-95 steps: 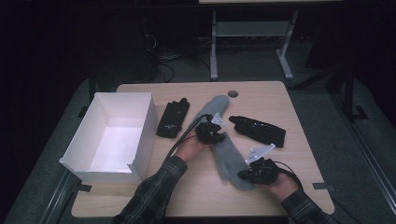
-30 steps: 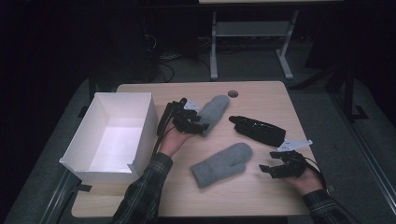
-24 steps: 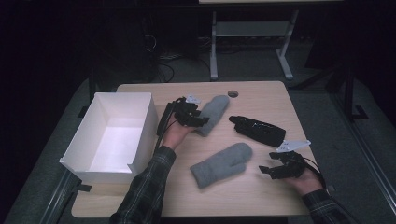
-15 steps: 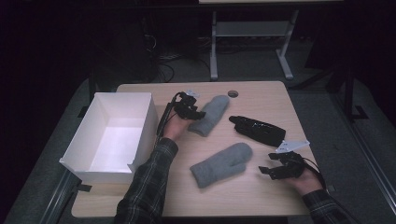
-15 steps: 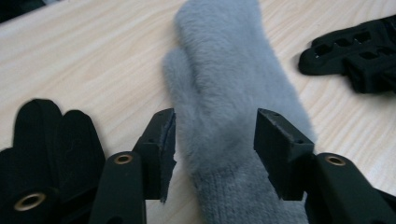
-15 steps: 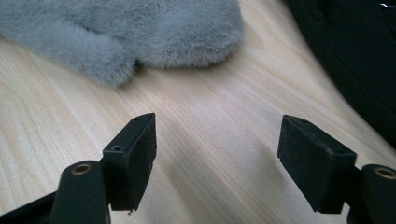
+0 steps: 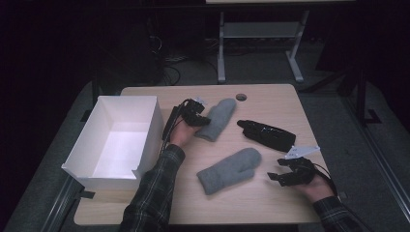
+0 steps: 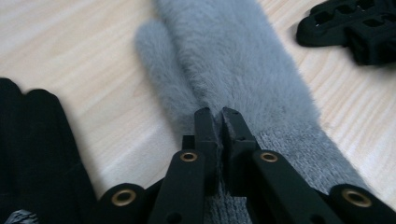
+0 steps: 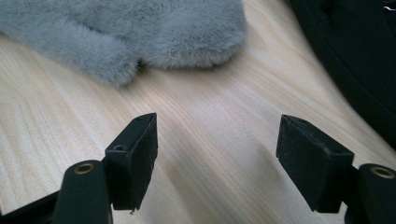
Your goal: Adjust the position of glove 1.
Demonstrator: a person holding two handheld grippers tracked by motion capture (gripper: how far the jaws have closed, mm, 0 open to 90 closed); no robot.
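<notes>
Grey mittens: two. The far mitten (image 7: 216, 119) lies on the bench (image 7: 270, 203) near its middle, fingertip end pointing away from the person; the near mitten (image 7: 231, 169) lies flat closer to the front edge, well apart from the first

Black gloves: two. One glove (image 7: 267, 134) lies right of the far mitten; a second glove (image 8: 37, 144) lies just beside the far mitten on its other side, seen in the left gripper view

White box: one (image 7: 145, 121), open-topped, at the left end of the bench, nothing seen inside it

Left tongs (image 7: 197, 116): one pair, jaws have just been closing and are now pressed together, pinching the knit cuff end of the far mitten; in the left gripper view the tips (image 8: 217, 122) meet on a small fold of grey fabric where the fur meets the ribbed cuff

Right tongs (image 7: 276, 178): one pair, jaws spread wide with nothing between them, low over bare wood near the right front of the bench; the near mitten's furry end (image 9: 140, 28) lies ahead of them, not touching

Sleeves: two, plaid

Round hole in the bench top: one (image 7: 241, 96), near the far edge
</notes>
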